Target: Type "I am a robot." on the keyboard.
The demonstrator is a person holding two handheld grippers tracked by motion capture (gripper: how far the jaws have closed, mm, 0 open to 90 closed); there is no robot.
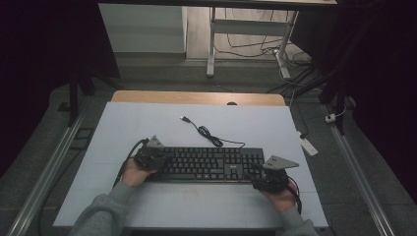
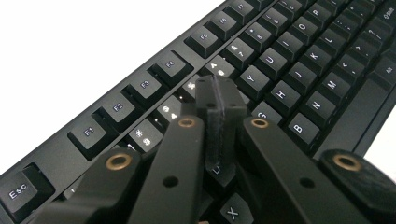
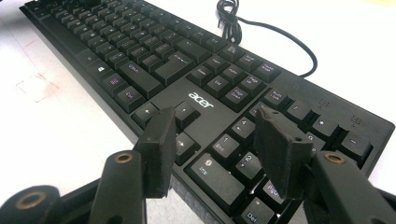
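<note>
A black Acer keyboard (image 1: pixel 209 163) lies flat across the near half of the white table (image 1: pixel 147 128), its long side running left to right, with its number pad at the right end. Its black USB cable (image 1: pixel 206 132) trails from the back edge in a loose coil, and the plug rests on the table farther back. The left hand-held gripper (image 1: pixel 156 156) sits over the keyboard's left end; in the left gripper view (image 2: pixel 219 114) its 2 jaws are pressed together with nothing between them, tips poised over the keys below the F-key row. The right hand-held gripper (image 1: pixel 271 178) is at the keyboard's front right corner; in the right gripper view (image 3: pixel 219 149) its jaws stand apart, straddling the arrow keys and number pad without clamping anything.
</note>
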